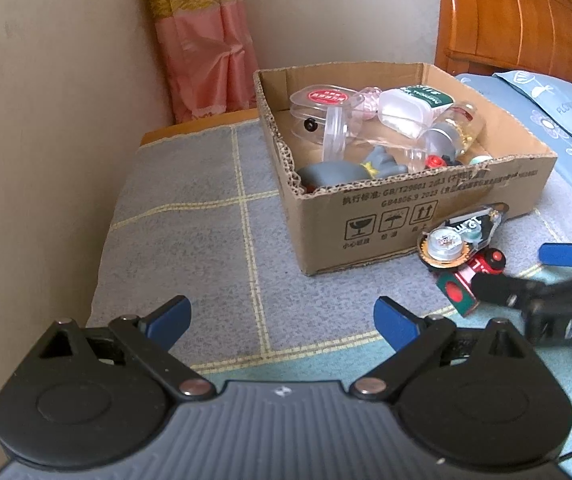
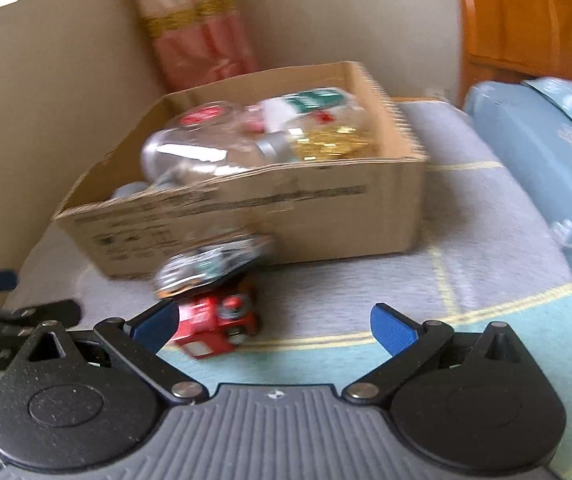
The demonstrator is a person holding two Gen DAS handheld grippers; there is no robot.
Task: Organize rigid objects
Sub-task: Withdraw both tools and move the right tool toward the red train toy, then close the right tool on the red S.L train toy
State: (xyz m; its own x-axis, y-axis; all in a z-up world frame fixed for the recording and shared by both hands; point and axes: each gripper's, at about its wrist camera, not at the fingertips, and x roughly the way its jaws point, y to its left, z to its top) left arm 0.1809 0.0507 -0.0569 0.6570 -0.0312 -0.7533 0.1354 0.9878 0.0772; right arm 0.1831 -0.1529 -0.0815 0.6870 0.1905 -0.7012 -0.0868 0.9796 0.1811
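A cardboard box (image 1: 386, 216) is seen standing on a grey checked blanket (image 1: 190, 216) spread over a bed, near a cream wall and a pink curtain (image 1: 202, 40), with a wooden headboard (image 1: 526, 16) behind and a blue pillow (image 1: 546, 108) to one side. The box is filled with rigid things: a clear round container with a red label (image 1: 318, 114), a white tub with a green label (image 1: 414, 110), a glass jar lying on its side (image 1: 452, 130) and a grey toy figure (image 1: 350, 168) against the near wall. Outside the box, just beside its front face, a clear gadget with a round gold-rimmed disc (image 1: 452, 240) is seen lying on top of a red toy vehicle (image 1: 482, 268), both resting on the blanket. The left gripper (image 1: 282, 320) is held low over the bare blanket, well apart from the box, its blue-tipped fingers (image 1: 172, 316) spread wide with nothing between them. The right gripper (image 2: 274, 326) is likewise spread wide and empty; in the right wrist view, which is blurred, its left finger (image 2: 156, 322) is seen just beside the red toy vehicle (image 2: 216, 322), though whether it is touched cannot be told. In the left wrist view the right gripper's black arm and one blue finger (image 1: 562, 254) are visible at the right edge, near the toys.
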